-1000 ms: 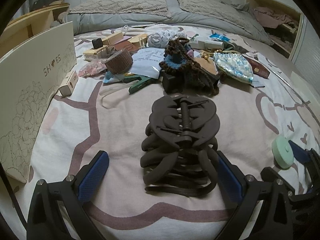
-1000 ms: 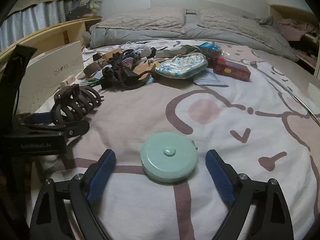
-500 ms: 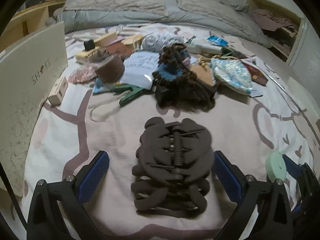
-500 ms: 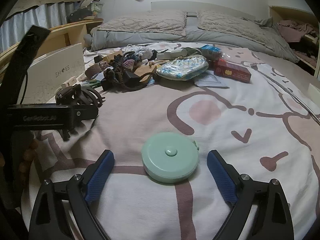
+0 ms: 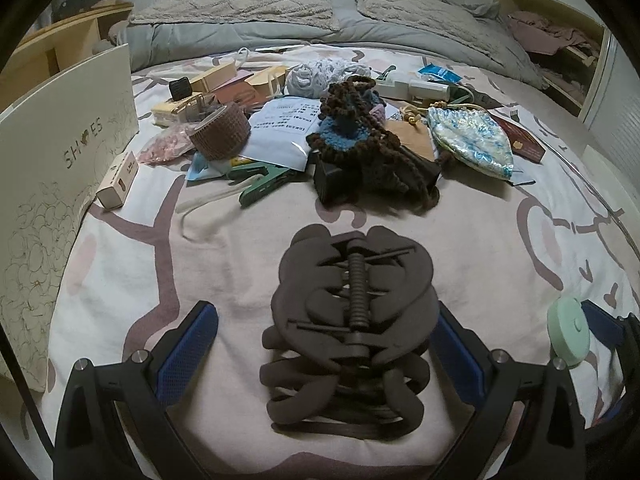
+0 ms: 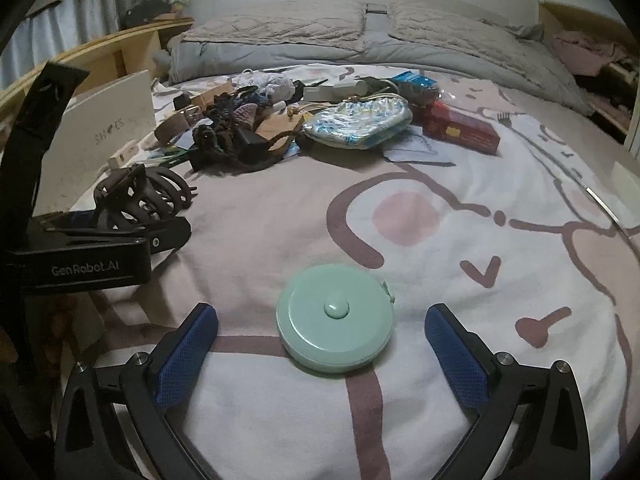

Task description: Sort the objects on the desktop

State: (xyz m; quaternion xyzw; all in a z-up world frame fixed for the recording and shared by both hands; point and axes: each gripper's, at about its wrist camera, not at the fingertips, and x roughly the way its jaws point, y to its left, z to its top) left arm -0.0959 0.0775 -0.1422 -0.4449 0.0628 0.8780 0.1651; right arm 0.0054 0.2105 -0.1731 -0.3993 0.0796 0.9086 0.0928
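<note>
Right tongs (image 6: 322, 344) just spread wider, tape measure (image 6: 335, 322) lying free between | left tongs (image 5: 326, 346) spread around hair claw (image 5: 348, 332) | clutter pile at 12 o'clock | centre, then squeeze evenly.

Left gripper (image 5: 326, 344), right gripper (image 6: 322, 346): black frames, blue mesh-textured pads (image 6: 188, 356), silver screws (image 6: 138, 358). White "GenRobot.AI" marking (image 6: 85, 269) on left unit's side.
</note>
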